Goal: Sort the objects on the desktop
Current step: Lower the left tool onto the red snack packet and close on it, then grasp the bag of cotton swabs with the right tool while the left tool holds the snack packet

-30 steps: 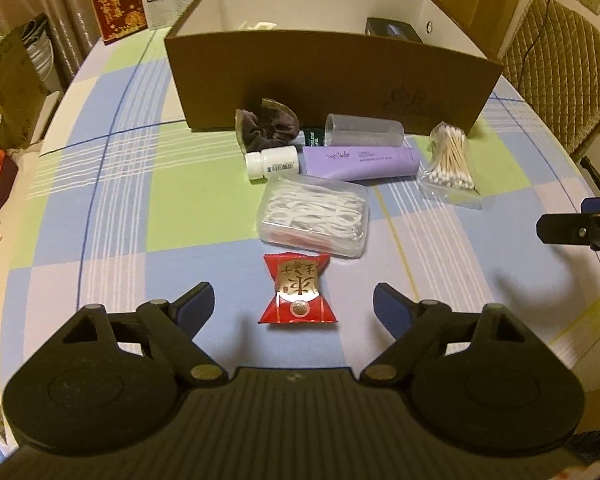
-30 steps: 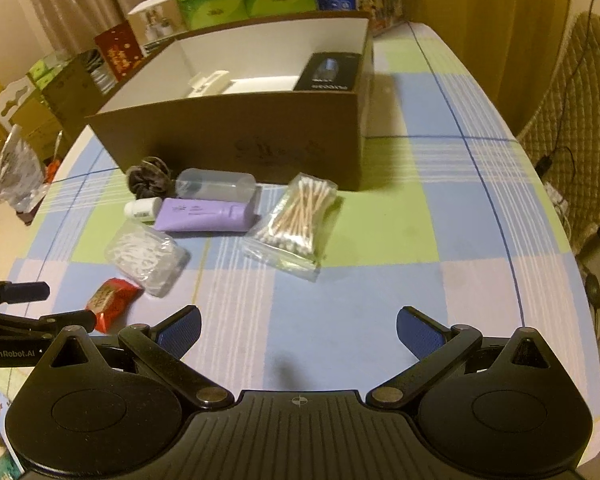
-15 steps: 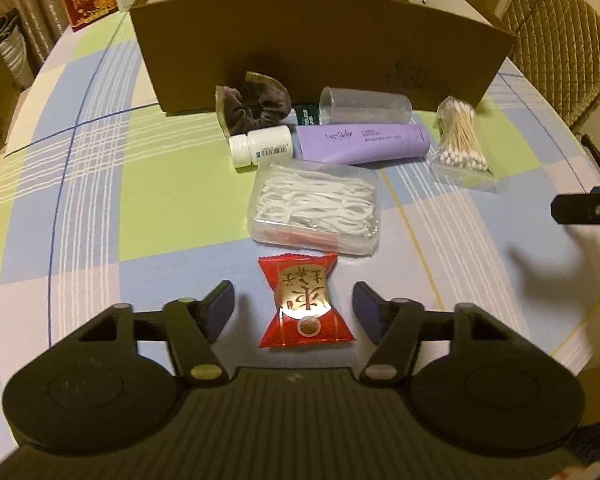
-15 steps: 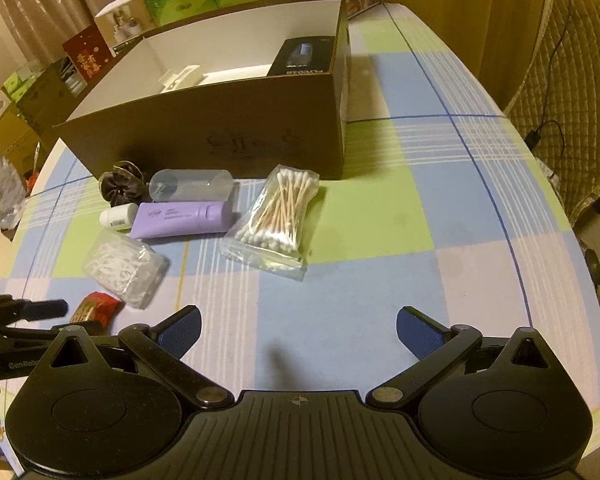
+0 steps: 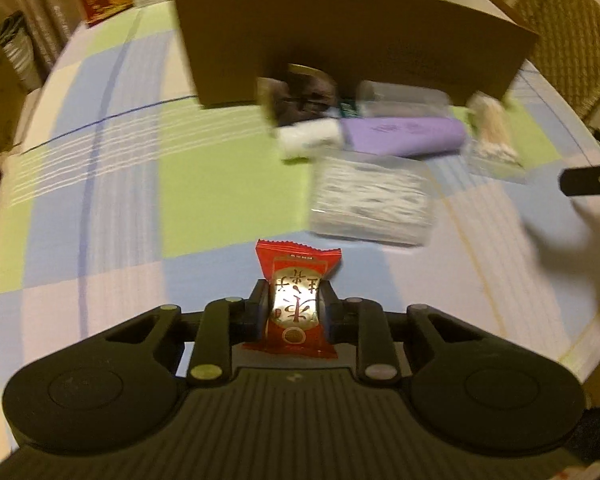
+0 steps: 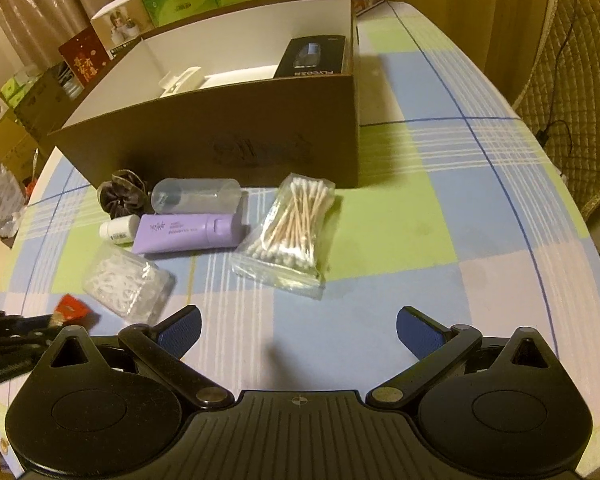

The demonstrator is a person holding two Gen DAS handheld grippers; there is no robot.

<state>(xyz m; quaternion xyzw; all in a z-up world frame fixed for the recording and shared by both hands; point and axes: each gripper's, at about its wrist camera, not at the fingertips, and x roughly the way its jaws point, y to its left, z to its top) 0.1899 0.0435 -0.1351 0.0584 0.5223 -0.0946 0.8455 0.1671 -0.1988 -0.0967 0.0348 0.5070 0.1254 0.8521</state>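
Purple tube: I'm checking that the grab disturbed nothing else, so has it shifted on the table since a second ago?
No. In the right wrist view the purple tube lies just as before, below the clear bottle and beside the cotton swabs.

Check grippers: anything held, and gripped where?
Left gripper is closing on the red foil-wrapped candy packet, pads pinching its padded middle from both sides. Right gripper is open, nothing between its fingers.

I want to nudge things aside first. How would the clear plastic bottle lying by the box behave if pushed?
The clear bottle lies on its side, so it would likely roll. It looks empty, so probably light. The cardboard box behind and the purple tube in front may stop it soon.
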